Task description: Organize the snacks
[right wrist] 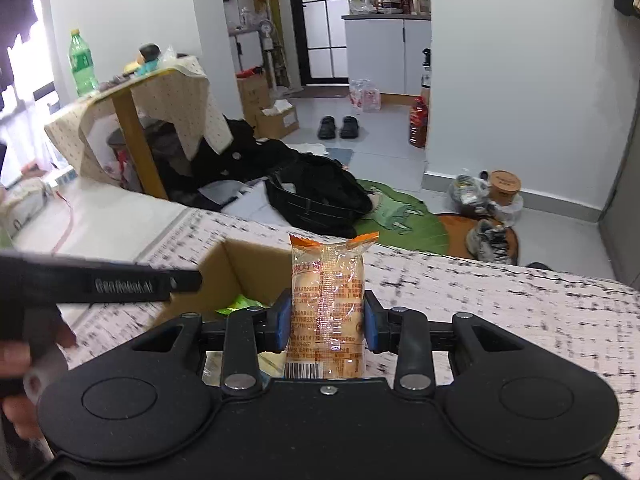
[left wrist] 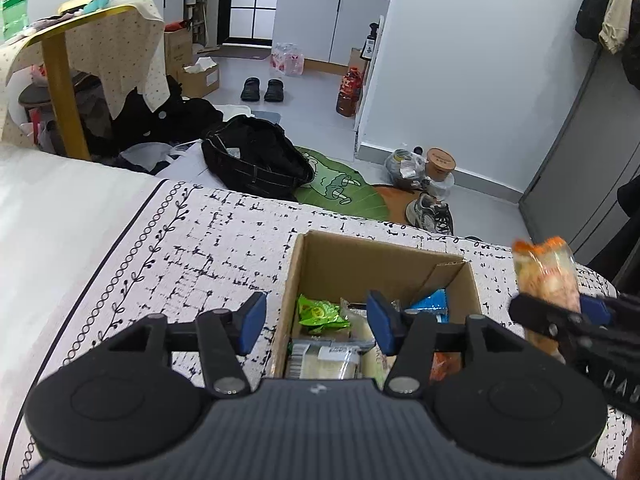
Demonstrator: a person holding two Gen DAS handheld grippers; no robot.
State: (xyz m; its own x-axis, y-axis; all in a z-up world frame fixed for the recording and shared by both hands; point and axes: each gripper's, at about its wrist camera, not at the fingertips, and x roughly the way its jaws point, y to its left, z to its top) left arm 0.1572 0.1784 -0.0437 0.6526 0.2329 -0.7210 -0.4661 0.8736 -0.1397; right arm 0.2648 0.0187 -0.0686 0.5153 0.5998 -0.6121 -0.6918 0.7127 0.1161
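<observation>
An open cardboard box (left wrist: 336, 264) stands on the patterned cloth and holds several snacks: a green packet (left wrist: 320, 314), a blue packet (left wrist: 430, 304) and pale wrapped packs (left wrist: 324, 362). My left gripper (left wrist: 316, 320) is open and empty, its jaws straddling the box's left wall. My right gripper (right wrist: 326, 322) is shut on an orange-topped clear bread packet (right wrist: 328, 300), held upright above the cloth just right of the box (right wrist: 240, 264). The packet (left wrist: 546, 276) and right gripper also show at the right edge of the left wrist view.
The cloth-covered surface (left wrist: 180, 248) ends at a far edge. Beyond it on the floor lie a black bag (left wrist: 256, 160), a green mat (left wrist: 340, 188), a sneaker (left wrist: 430, 212) and slippers (left wrist: 262, 90). A draped table (left wrist: 80, 40) stands at far left.
</observation>
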